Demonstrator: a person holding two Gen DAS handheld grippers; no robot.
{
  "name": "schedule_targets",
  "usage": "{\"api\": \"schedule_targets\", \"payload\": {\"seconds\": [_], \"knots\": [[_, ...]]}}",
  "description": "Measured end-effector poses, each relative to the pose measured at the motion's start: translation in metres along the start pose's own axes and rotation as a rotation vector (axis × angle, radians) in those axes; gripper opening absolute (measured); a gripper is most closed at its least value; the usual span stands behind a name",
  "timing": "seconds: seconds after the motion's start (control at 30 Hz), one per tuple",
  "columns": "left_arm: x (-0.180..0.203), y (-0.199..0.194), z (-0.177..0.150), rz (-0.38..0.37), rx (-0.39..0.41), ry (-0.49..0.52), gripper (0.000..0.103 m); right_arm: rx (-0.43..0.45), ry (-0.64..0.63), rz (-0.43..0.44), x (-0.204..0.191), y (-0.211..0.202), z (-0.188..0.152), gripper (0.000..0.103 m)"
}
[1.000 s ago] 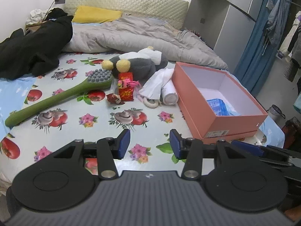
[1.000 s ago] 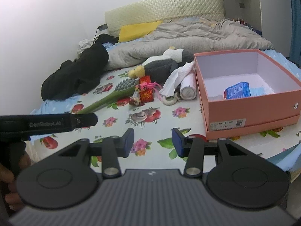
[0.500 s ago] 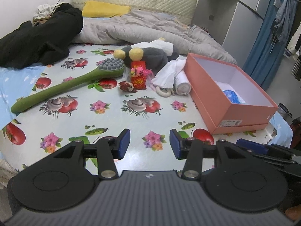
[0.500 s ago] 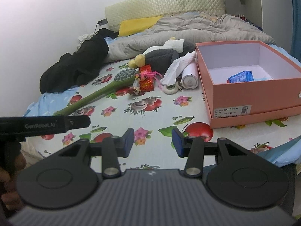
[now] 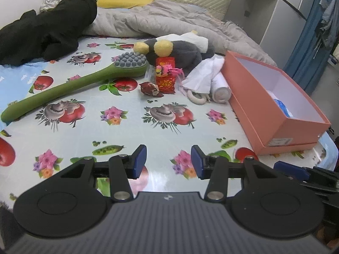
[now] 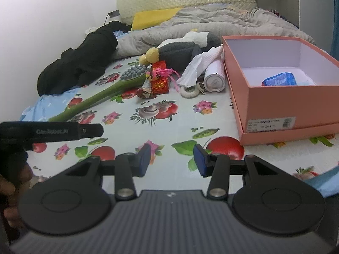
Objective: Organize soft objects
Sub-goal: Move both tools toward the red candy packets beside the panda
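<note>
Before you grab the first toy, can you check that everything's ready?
1. Left gripper empty, fingers apart: ok.
2. Right gripper empty, fingers apart: ok.
3. Box open, lots of room beside the blue packet: ok.
4. Plush easy to reach: not ok; the red packet and white cloth lean against its front.
5. Cloth between the grippers and the pile bare: ok.
6. Green brush soft enough to count: cannot tell.
</note>
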State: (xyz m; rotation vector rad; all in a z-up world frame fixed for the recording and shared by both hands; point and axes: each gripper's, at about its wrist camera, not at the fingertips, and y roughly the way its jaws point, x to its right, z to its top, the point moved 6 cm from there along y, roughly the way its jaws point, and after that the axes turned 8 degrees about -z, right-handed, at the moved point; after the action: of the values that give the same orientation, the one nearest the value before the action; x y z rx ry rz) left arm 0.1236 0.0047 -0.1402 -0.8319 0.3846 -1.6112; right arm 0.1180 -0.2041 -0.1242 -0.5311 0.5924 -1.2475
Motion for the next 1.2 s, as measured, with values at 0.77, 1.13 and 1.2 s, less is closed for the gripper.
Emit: {"api": "schedule_targets", "payload": {"seconds": [0.77,1.13,1.2], "knots": [[-0.048,0.123,0.053,0.053,0.001,-0.11,0.052,-0.03,-0.06,-0.006,0.0,0.135,0.043,0.047],[-0.066,0.179,0.076,-0.012,-0.002,-0.185,0.063,-0.037,-0.067,-0.045,0.001,0.193,0.062,0.047],[-0.07,0.186,0.079,-0.025,0.004,-0.206,0.063,-0.036,-0.074,-0.05,-0.001,0.202,0.065,0.047]]}}
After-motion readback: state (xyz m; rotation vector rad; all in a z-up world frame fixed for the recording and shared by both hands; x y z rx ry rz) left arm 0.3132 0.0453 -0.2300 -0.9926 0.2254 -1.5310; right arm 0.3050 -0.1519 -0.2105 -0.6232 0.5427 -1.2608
